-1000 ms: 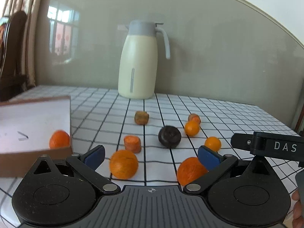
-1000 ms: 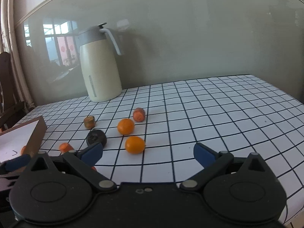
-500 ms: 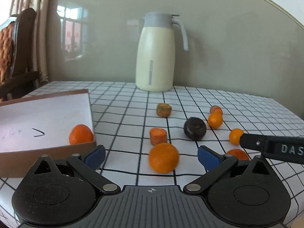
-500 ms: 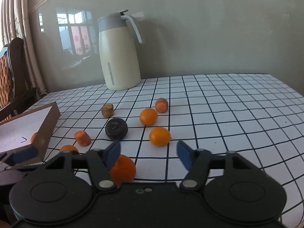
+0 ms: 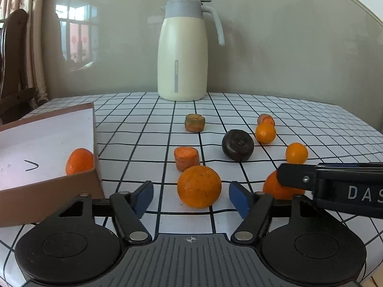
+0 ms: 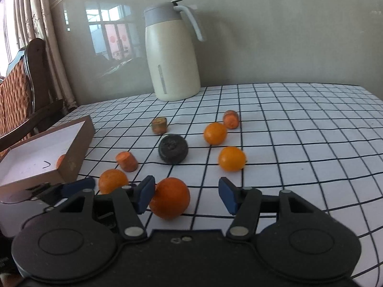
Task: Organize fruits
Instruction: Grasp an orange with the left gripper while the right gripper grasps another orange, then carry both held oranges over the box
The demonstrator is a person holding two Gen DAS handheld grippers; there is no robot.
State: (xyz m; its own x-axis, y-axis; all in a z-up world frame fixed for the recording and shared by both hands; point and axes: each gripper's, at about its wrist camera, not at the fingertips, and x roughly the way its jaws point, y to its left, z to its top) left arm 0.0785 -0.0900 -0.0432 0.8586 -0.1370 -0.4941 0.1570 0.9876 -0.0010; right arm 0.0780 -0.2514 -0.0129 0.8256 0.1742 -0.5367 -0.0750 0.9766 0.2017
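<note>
Two grabs going at once here, both a bit sketchy. Left gripper (image 5: 191,197) low centre of its own view, jaws closing around the big orange (image 5: 199,186), gaps showing on both sides, so nothing pinched yet. Right gripper (image 6: 183,195) lower middle of its view, also closing, with the darker orange (image 6: 170,198) right up against the left pad (image 6: 145,193) and a wide gap to the other pad.

Biggest worry: that off-centre fruit. One pad arriving first probably shoves it sideways, and round fruit on a smooth checked tablecloth (image 6: 299,129) likely rolls off toward the small orange (image 6: 231,158) or the dark fruit (image 6: 173,148).

Also crowded: right gripper's finger poking in at the right edge of the left view, just beside the left gripper's. Could clip each other on lifting.

Cardboard box (image 5: 47,143) at left, one orange (image 5: 79,161) already inside, near the corner. Sloppy drop could bounce off that wall.
</note>
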